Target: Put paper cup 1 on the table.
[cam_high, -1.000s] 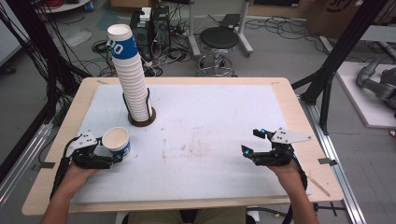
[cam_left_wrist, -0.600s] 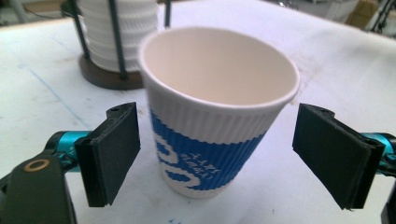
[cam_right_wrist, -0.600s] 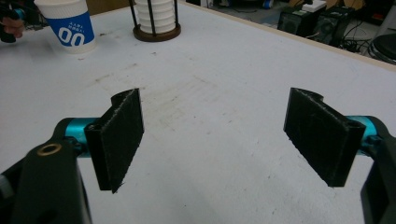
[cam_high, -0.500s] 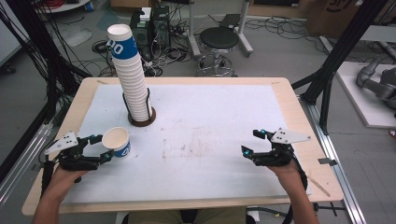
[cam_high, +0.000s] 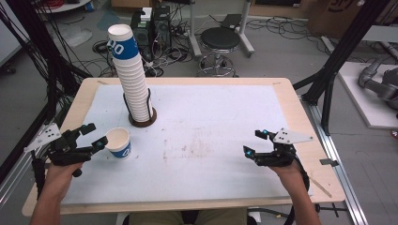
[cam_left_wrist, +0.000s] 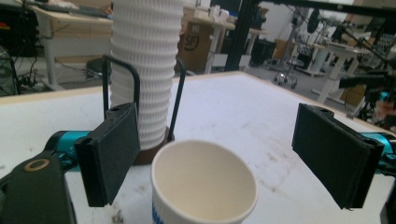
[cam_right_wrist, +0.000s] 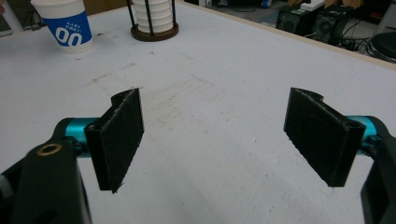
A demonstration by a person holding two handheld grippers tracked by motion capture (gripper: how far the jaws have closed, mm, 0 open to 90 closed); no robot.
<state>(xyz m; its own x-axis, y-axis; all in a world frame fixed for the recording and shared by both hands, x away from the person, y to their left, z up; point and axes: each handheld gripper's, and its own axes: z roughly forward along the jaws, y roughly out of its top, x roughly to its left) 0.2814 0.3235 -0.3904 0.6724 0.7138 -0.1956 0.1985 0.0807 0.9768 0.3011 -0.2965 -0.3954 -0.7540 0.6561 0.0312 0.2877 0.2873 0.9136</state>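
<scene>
My left tongs (cam_high: 96,136) sit at the lower left of the high view, spread wide, and their jaws have just been opening. A single paper cup (cam_high: 118,143) stands upright on the worktop (cam_high: 211,117) just beyond the tips, free of both pads. In the left gripper view the cup (cam_left_wrist: 204,189) fills the bottom centre with its open mouth facing up. My two black pads (cam_left_wrist: 112,156) stand off to either side of the cup, each with a clear gap to its rim. A strip of blue print shows on its wall at the bottom edge.

Behind the cup, toward the upper left of the high view, the tall stack of cups (cam_high: 131,77) rises from a round dark base with thin black uprights. The top cup carries a blue band. The single cup stands near that base but apart from it. In the left gripper view the ribbed white stack (cam_left_wrist: 145,70) rises right behind the cup.

My right tongs (cam_high: 257,143) rest at the lower right of the high view, well apart from the cup, with jaws spread and nothing between them. In the right gripper view the pads (cam_right_wrist: 119,140) frame bare white worktop with faint brown smudges. The cup (cam_right_wrist: 65,25) shows at the upper left corner there, and the foot of the stack (cam_right_wrist: 154,21) lies just to the right of it.
</scene>
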